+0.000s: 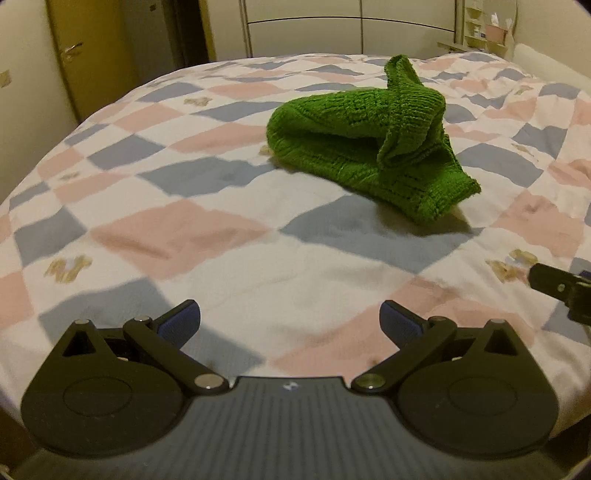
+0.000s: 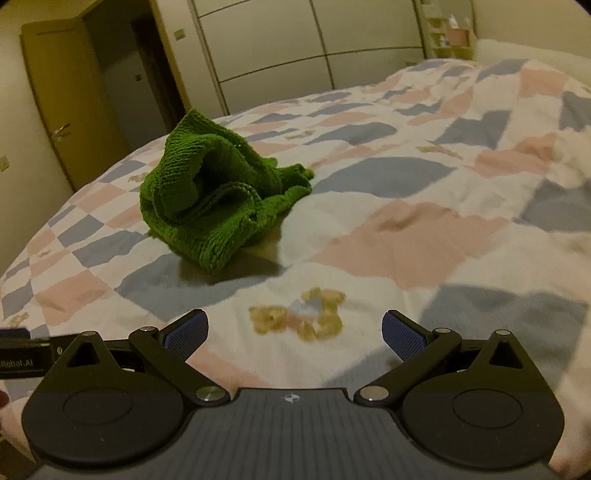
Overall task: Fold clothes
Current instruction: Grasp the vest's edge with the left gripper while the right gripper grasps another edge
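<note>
A green knitted garment (image 1: 362, 144) lies bunched in a loose heap on the bed, with one end sticking up at the back. From the right wrist it shows as the same green heap (image 2: 210, 199), left of centre. My left gripper (image 1: 290, 319) hangs open over the quilt, well short of the garment, with nothing between its blue pads. My right gripper (image 2: 294, 329) is also open and empty, low over the quilt to the right of the garment. A black part of the right gripper (image 1: 561, 288) shows at the right edge of the left wrist view.
The bed wears a quilt (image 1: 177, 229) of pink, blue and white patches. A wooden door (image 2: 66, 107) stands at the left, white wardrobe fronts (image 2: 303, 40) behind the bed, and a small shelf (image 1: 487, 29) with items at the far right.
</note>
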A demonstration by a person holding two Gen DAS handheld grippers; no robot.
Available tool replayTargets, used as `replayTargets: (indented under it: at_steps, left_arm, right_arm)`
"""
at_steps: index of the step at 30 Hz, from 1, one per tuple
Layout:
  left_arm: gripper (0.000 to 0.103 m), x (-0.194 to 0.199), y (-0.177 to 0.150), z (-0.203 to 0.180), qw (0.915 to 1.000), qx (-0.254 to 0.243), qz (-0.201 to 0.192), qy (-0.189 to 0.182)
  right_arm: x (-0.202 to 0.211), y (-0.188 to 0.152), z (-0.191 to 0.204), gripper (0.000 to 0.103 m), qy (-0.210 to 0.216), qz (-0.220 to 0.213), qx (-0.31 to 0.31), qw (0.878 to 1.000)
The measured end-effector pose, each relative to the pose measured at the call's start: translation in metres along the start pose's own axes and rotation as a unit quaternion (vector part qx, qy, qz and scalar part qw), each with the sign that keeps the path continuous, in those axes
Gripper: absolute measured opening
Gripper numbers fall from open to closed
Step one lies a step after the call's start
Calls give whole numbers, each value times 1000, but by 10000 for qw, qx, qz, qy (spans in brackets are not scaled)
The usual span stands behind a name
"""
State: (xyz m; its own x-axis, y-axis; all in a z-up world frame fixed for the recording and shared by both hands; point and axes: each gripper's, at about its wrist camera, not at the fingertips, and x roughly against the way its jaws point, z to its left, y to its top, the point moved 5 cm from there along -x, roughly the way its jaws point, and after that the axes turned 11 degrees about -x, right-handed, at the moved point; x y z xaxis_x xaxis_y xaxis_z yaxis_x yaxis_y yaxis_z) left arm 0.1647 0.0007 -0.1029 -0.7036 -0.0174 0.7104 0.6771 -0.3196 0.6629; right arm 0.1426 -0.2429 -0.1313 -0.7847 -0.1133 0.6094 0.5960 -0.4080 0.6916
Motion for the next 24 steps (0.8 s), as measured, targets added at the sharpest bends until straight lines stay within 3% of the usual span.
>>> replayTargets:
  at_steps: [3,7,12,24]
  left_arm:
    - [102,-10,14,-2,9999,-82,-98,-108]
    - [102,-20,33,-6,9988,-144,-213,-418]
    - [102,-27,59,-16,9959,-250,-435,-753]
    - [80,-62,125,-33,9865,-270,-1004,-1268]
  right_arm:
    - [-16,7,3,101,89,-53,139,9998]
    - [-33,20,-1,95,427,-52,-119,9990]
    - [-51,35,-13,74,992,156,-834,9914]
    - [-86,48,-10,49,1727,253,-1218,9771]
